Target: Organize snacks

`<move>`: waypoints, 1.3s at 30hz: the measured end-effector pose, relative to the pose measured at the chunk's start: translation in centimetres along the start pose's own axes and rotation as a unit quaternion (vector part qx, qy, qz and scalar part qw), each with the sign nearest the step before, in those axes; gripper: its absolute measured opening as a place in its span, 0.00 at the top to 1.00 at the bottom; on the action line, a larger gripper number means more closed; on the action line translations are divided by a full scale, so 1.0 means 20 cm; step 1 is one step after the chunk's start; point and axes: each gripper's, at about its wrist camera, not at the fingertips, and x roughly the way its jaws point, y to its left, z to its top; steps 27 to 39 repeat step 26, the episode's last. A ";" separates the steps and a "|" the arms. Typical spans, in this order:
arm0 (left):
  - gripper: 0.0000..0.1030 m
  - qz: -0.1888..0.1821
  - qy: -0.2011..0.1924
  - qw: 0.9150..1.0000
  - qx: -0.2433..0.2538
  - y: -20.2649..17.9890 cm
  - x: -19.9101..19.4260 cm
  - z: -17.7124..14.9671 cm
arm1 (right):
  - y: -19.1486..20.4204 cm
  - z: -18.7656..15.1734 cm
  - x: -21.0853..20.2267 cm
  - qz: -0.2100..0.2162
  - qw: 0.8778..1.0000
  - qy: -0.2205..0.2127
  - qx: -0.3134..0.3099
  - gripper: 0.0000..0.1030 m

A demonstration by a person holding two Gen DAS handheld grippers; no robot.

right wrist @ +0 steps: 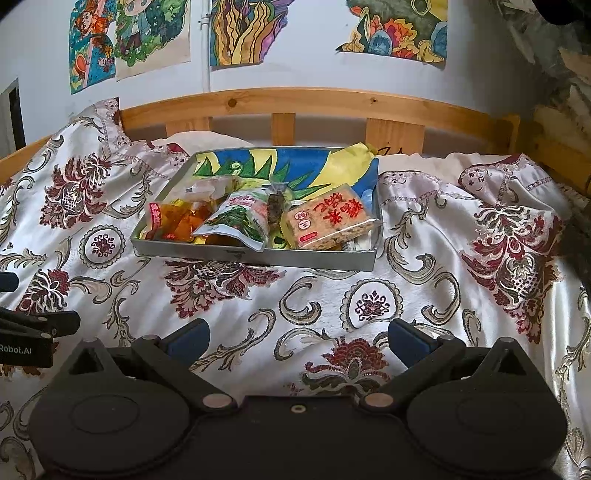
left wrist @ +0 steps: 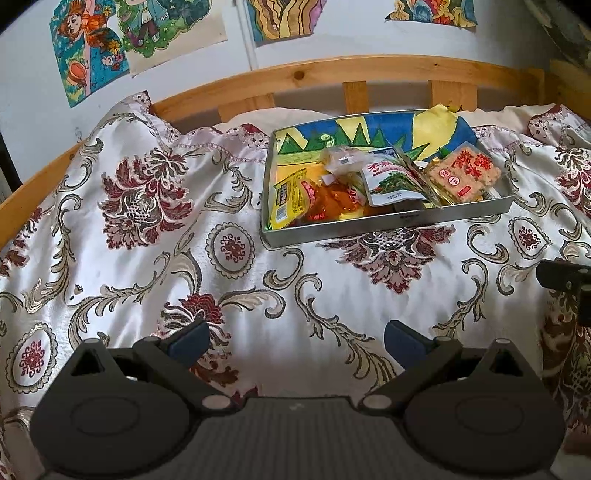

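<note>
Two spread, empty tools hover over a floral bedspread below wall drawings.

One tray sat on one quilt, holding about five snack packets. Four drawings hung above. Two grippers showed.

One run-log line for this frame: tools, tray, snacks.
left tool: open, empty, over quilt | right tool: open, empty | tray: on quilt | snack packets: all in tray
</note>
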 end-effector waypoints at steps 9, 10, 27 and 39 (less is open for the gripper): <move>0.00 -0.001 0.004 1.000 0.003 -0.01 0.03 -0.01 | 0.01 -0.01 0.03 0.002 1.000 0.005 0.002 0.01; 0.00 -0.002 0.003 1.000 0.003 -0.01 0.03 -0.01 | 0.00 -0.01 0.03 0.002 1.000 0.005 0.002 0.01; 0.00 -0.008 0.008 1.000 0.003 -0.03 0.07 -0.02 | 0.00 -0.03 0.08 0.005 1.000 0.013 0.005 0.01; 0.00 -0.008 0.008 1.000 0.003 -0.03 0.07 -0.02 | 0.00 -0.03 0.08 0.005 1.000 0.013 0.005 0.01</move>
